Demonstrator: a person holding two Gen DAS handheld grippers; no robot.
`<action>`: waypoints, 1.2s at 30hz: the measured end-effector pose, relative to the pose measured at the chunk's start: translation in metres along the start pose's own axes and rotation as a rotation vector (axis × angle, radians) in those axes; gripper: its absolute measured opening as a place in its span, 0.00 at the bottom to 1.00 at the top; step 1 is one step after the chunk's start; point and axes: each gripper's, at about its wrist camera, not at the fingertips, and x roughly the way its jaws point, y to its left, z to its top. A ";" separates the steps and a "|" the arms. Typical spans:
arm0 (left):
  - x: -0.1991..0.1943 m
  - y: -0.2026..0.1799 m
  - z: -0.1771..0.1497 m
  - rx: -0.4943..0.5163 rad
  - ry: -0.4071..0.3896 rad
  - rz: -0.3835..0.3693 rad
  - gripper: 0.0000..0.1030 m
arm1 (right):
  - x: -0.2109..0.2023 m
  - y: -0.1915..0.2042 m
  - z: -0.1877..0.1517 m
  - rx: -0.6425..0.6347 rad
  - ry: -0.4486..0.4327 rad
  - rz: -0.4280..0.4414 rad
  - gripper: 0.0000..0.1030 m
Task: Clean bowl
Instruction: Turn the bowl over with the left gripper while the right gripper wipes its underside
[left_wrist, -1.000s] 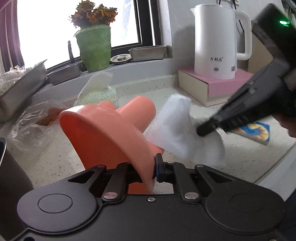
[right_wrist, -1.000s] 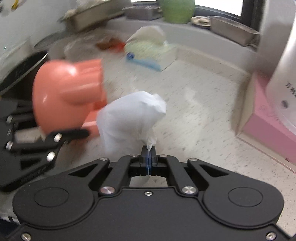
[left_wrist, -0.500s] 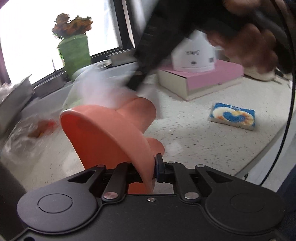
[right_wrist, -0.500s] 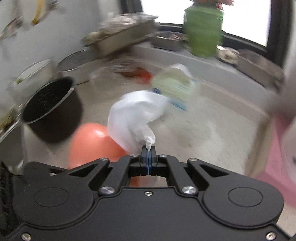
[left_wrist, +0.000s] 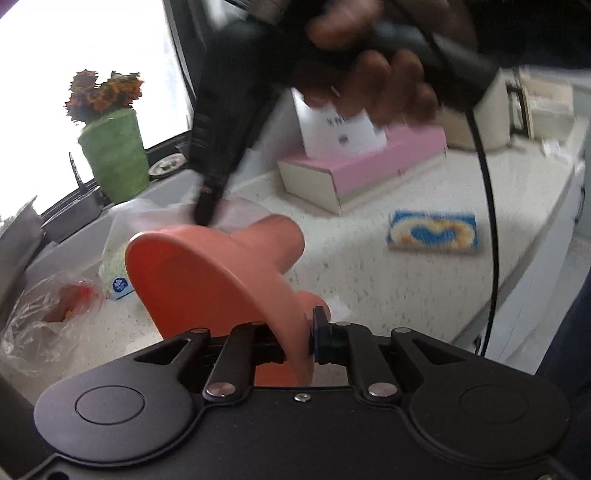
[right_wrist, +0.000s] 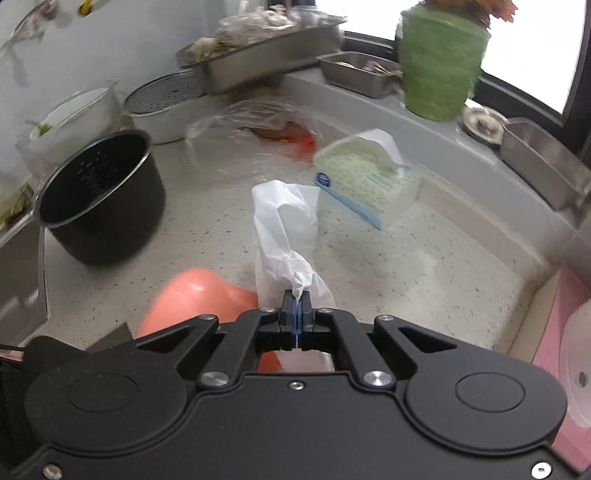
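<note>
A salmon-orange bowl (left_wrist: 207, 280) with a stubby foot is held on edge above the counter, its rim pinched in my left gripper (left_wrist: 308, 341), which is shut on it. My right gripper (right_wrist: 297, 314) is shut on a crumpled white tissue (right_wrist: 284, 232). In the left wrist view the right gripper (left_wrist: 207, 218) comes down from above, held by a person's hand (left_wrist: 369, 77), with the blurred tissue (left_wrist: 159, 214) behind the bowl's top rim. Below the tissue, the right wrist view shows part of the bowl (right_wrist: 192, 299).
A black pot (right_wrist: 99, 206) stands left, a tissue pack (right_wrist: 365, 181) and a plastic bag (right_wrist: 258, 122) behind. Green vase (left_wrist: 110, 155), metal trays (right_wrist: 258, 48) and a white kettle on a pink box (left_wrist: 354, 170) line the back. A blue sponge (left_wrist: 432, 232) lies right. A cable (left_wrist: 487, 206) hangs down.
The right gripper swung with the tissue from the bowl's right side up and over to its top rim. The left gripper turned a little with the bowl still in it.
</note>
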 end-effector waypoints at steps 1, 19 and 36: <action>-0.003 0.005 0.003 -0.029 -0.013 0.000 0.13 | 0.001 -0.004 -0.005 0.021 -0.001 0.012 0.01; -0.010 0.062 0.047 -0.445 -0.124 -0.031 0.11 | 0.010 -0.050 -0.093 0.340 -0.009 0.168 0.01; 0.033 0.079 0.069 -0.699 -0.136 -0.027 0.09 | -0.020 -0.008 -0.105 0.345 -0.141 0.225 0.01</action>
